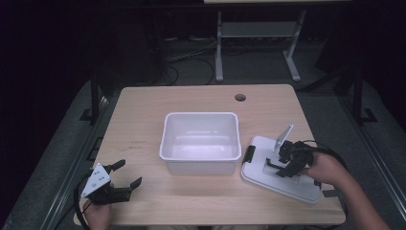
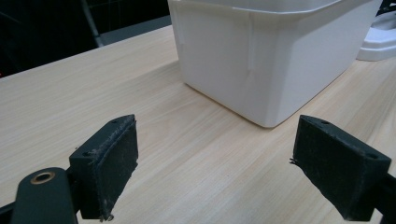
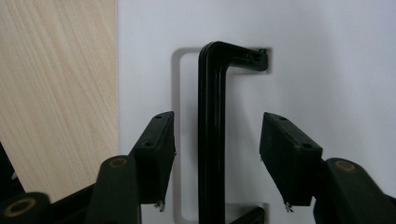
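A dark room surrounds one light wooden table [image 1: 143, 115], which has one round cable hole [image 1: 240, 97] near its far edge. At the left, near the front edge of the table, one hand holds the left gripper [image 1: 128, 175]; its two jaws are spread wide with nothing between them, and they point toward the middle of the table. In the left gripper view, bare wood lies between the jaws and a corner of the tub stands beyond them.

In the middle stands one white plastic tub [image 1: 201, 161], rectangular and open at the top. Just beside it, on the right, lies one white lid [image 1: 268, 179], flat on the table, with one black clip [image 1: 248, 155] at its left edge and one black handle [image 3: 208, 135] on its top.

The right gripper [image 1: 280, 167] is over this lid. In the right gripper view its two jaws are spread, one on each side of the handle bar, and they do not touch it.
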`<state>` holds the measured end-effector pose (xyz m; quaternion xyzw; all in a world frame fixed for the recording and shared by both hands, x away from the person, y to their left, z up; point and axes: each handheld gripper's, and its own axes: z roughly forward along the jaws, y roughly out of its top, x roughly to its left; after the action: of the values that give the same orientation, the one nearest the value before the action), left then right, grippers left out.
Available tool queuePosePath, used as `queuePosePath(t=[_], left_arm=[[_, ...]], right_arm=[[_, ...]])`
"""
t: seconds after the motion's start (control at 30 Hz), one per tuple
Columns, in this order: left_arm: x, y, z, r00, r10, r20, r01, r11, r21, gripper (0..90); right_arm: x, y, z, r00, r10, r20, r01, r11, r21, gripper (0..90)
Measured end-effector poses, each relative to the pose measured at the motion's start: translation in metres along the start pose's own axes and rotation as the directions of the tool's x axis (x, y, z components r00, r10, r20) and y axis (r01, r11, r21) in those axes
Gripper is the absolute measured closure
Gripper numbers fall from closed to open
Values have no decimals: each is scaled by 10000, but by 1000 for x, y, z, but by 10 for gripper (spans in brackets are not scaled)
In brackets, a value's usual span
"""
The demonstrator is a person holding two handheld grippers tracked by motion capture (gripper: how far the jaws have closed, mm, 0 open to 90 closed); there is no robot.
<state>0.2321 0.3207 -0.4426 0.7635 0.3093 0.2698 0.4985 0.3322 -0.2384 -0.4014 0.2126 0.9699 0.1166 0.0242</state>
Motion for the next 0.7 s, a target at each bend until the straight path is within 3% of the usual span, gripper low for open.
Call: queuePosePath(t=[0.7], left_arm=[[0, 0, 0, 10000, 2, -17, -2, 10000, 2, 136]], right_arm=[[1, -2, 6, 9999, -57, 128, 53, 9995, 323, 628]])
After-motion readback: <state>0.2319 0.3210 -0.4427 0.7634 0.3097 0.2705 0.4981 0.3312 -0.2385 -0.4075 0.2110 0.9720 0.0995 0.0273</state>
